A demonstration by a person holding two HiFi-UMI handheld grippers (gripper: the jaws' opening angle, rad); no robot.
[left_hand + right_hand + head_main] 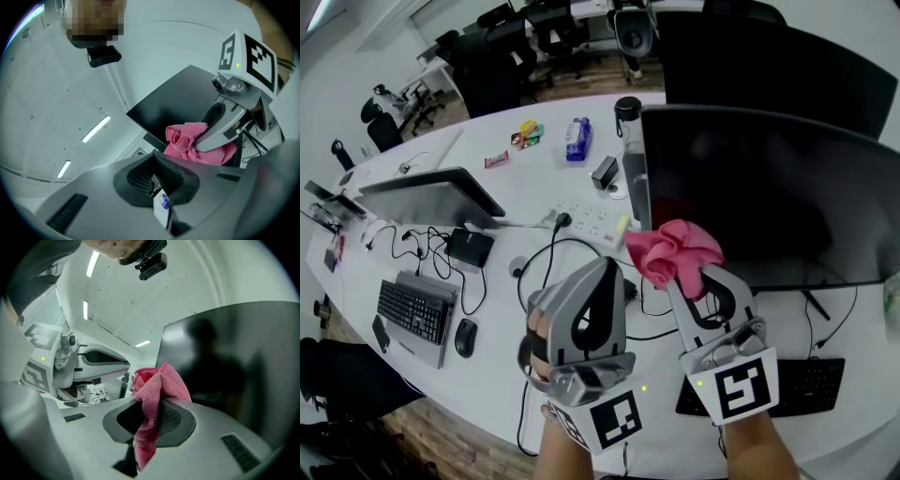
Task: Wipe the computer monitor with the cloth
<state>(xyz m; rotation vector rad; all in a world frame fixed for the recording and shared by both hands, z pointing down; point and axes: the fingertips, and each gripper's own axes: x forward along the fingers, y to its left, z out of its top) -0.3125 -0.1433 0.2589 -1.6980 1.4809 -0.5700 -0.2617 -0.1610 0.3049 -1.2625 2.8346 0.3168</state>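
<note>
While tight in right gripper [688, 281], cloth [673, 249] lengthwise along jaws, toward monitor [769, 187].

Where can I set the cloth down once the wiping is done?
Bare desk lies between the mouse and the left hand-held gripper, and between the left screen and the snack packets. Around the power strip it is crowded with cables.

Two grippers, a left gripper [607, 266] and a right gripper [690, 277], one pink cloth [673, 249], three monitors [769, 187], two keyboards [414, 314], one mouse [465, 337], one power strip [586, 222], one bottle [628, 112], several office chairs [553, 33].
</note>
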